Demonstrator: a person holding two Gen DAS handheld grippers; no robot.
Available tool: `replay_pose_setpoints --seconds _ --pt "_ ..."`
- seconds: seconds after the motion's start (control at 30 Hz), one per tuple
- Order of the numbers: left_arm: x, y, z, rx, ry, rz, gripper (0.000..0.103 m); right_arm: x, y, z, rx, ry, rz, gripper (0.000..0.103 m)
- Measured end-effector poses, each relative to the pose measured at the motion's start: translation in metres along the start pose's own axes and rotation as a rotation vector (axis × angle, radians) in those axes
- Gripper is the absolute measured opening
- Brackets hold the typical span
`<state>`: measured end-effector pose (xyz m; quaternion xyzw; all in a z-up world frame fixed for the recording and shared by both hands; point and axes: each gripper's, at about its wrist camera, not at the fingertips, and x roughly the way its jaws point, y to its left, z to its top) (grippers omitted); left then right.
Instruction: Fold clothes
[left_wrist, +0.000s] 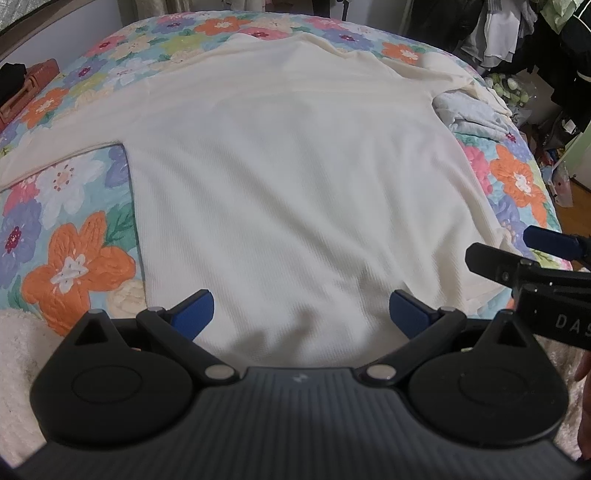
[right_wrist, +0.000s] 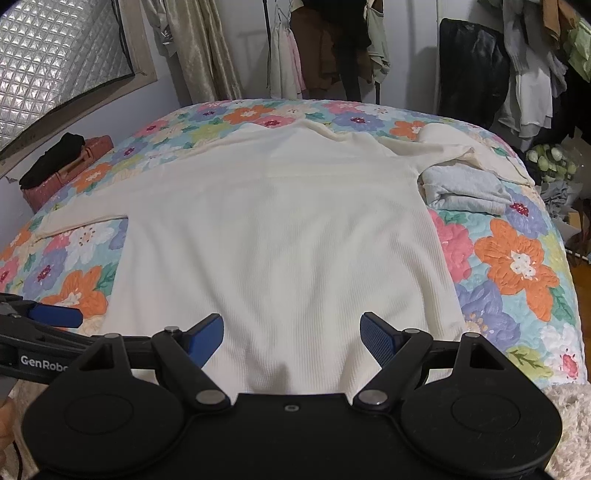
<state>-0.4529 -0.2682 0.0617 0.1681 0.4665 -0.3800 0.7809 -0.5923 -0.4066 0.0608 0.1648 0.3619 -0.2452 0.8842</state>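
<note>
A cream long-sleeved ribbed top (left_wrist: 288, 155) lies spread flat on the flowered bed quilt (left_wrist: 74, 236), hem toward me, sleeves out to both sides. It also shows in the right wrist view (right_wrist: 280, 229). My left gripper (left_wrist: 301, 314) is open and empty, hovering just above the hem. My right gripper (right_wrist: 291, 338) is open and empty over the hem too. The right gripper also shows in the left wrist view (left_wrist: 517, 254) at the right edge, beside the hem's right corner. The left gripper's finger (right_wrist: 55, 315) shows at the left of the right wrist view.
A folded pale blue garment (right_wrist: 465, 188) lies at the bed's right side, under the right sleeve. A pink box with a black item (right_wrist: 62, 162) sits at the far left. Hanging clothes (right_wrist: 332, 48) line the back wall. A fluffy white blanket (left_wrist: 18, 369) lies at the near edge.
</note>
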Motion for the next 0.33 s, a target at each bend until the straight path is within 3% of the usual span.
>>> replay_pose_setpoints --seconds 0.33 --pt "0.0032 -0.0008 -0.0004 0.005 0.002 0.017 0.103 0.0042 -0.0018 -0.001 0.009 0.008 0.009 0.085"
